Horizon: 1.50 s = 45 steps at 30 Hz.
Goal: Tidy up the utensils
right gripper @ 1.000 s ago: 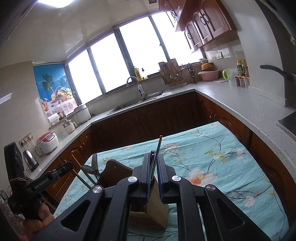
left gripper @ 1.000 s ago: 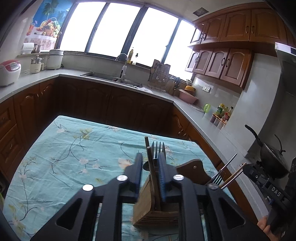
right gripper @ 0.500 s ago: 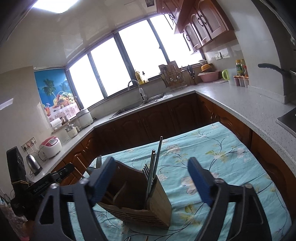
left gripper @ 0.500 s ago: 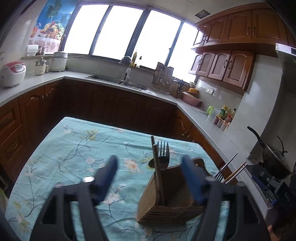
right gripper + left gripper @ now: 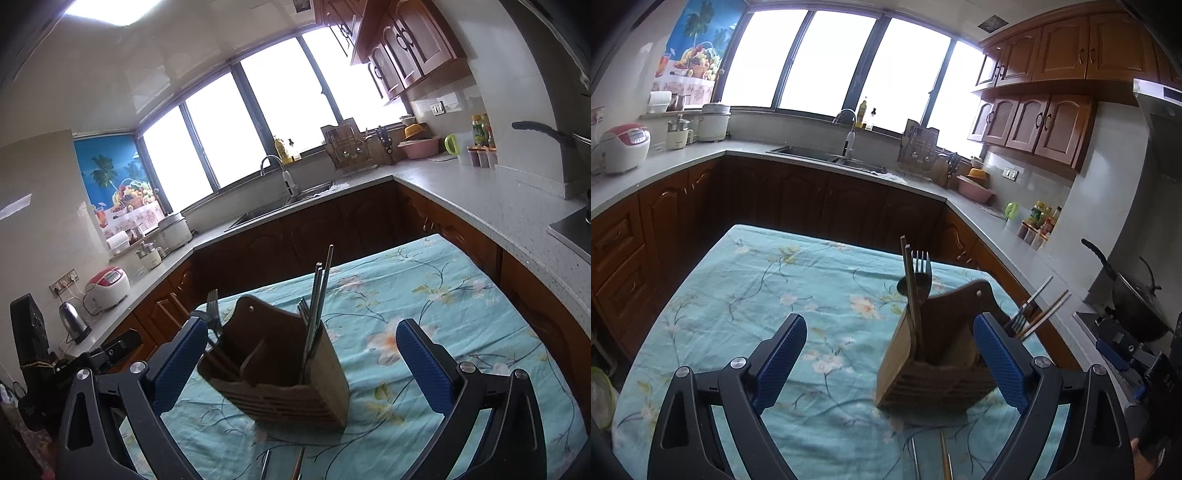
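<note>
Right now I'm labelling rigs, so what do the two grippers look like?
Both match: the left gripper and right gripper have black open-frame plastic arms, silver round pivot bolts, and flat fingers faced with blue ribbed pads. The right gripper's body carries white lettering in the left view.

One wooden holder (image 5: 934,373), two claws (image 5: 890,363)

Two wrist cameras, both close over the table

My left camera looks forward and slightly down along my left tool (image 5: 890,363), with the wooden utensil holder (image 5: 934,354) near, right of centre. My right camera looks likewise along my right tool (image 5: 303,363), the holder (image 5: 280,373) between its fingers. Both share the holder, the floral tablecloth (image 5: 757,288), the sink (image 5: 812,153) and windows (image 5: 280,107).
</note>
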Motion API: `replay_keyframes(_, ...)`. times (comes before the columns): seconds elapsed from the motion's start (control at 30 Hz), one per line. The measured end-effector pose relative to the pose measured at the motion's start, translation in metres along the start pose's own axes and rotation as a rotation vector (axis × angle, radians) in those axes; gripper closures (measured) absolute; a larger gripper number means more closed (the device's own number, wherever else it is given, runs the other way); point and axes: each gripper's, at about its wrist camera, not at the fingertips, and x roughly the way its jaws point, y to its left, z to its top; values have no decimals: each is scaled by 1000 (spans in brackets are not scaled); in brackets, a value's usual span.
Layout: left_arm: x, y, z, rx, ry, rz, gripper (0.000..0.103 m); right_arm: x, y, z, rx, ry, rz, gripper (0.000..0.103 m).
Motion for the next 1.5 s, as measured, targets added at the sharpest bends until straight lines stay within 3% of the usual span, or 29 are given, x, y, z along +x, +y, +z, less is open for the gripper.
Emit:
replay_keyframes(0.5,-96,-16,-42,69,4,89,10,-61,24,-37,-54,-1,61,0)
replay_keyframes(0.73,-139,-22,-68,113,-40,107,1,-89,34,-58,-117,-15,42,0)
replay_keyframes(1.17,-173,-25,-108,170,-83,155,1,-132,53,-103,-264,-76,-72,0)
replay_keyframes(1.5,-192,-23,-119,187,-125,170,1,-153,55,-109,-287,-130,-87,0)
